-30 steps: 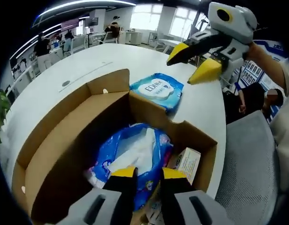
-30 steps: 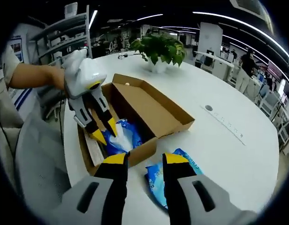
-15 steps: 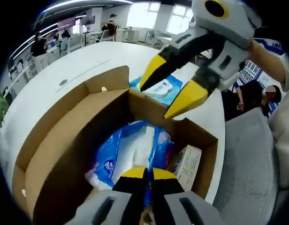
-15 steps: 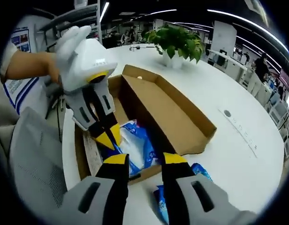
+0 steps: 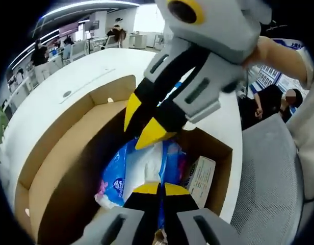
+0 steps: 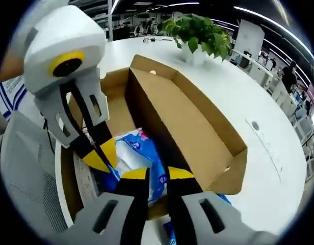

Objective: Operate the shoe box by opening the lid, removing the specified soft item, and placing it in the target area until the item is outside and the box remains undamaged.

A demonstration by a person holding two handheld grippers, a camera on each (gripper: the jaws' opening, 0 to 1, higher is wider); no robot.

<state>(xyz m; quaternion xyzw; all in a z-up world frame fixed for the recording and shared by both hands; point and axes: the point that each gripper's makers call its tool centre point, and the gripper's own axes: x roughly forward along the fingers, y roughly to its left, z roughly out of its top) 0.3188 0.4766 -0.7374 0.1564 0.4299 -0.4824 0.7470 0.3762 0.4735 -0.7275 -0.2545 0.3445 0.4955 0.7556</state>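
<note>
A white, round-edged counter (image 6: 259,102) carries everything. An open cardboard box (image 6: 198,122) sits on it, its lid flap folded back flat beyond the right fingers (image 6: 138,174). In the right gripper view, a blue packet (image 6: 169,240) lies on the counter just below the fingers, beside the box wall. A potted plant (image 6: 198,33) stands on the counter well beyond the box. In the left gripper view, the box (image 5: 55,153) spreads left of the fingers (image 5: 147,189) on the same counter (image 5: 60,84).

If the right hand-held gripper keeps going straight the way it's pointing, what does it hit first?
Most likely the blue and white soft pack lying in the open shoe box; the right hand-held gripper points right at it, though depth is hard to judge.
</note>
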